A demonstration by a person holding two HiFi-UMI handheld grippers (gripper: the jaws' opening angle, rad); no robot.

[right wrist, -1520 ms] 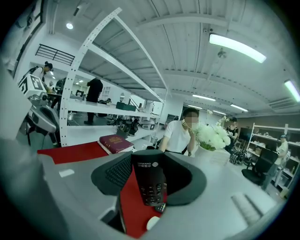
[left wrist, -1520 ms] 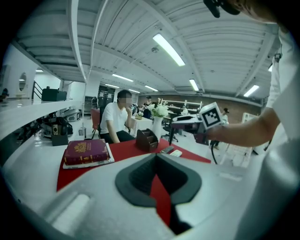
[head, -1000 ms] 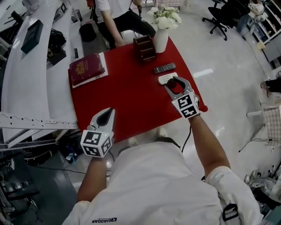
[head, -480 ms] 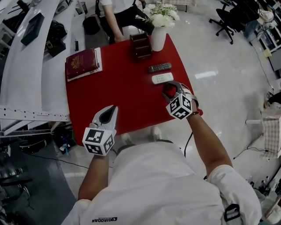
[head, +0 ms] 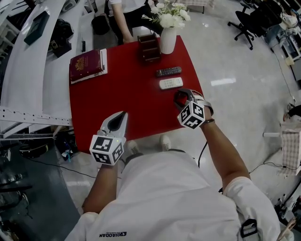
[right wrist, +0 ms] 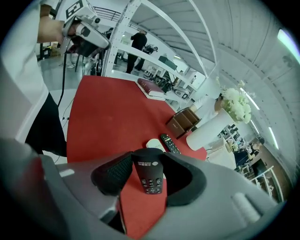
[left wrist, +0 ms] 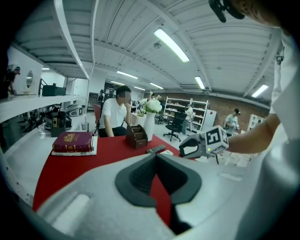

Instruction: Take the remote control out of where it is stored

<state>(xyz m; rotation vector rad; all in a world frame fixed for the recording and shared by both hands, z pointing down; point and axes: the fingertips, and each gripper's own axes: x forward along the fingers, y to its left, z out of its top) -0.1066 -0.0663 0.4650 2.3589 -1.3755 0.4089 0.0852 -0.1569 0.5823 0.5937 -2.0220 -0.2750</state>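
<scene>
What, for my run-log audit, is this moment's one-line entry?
right gripper: shut on remote, over table | left gripper: shut, empty | holder: at table's far edge

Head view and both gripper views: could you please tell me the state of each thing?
Left gripper: shut, empty.
Right gripper: shut on a remote.
Holder: upright.
Vase: upright, holding flowers.
Book: closed, lying flat.
Dark remote: lying on table.
White remote: lying on table.
</scene>
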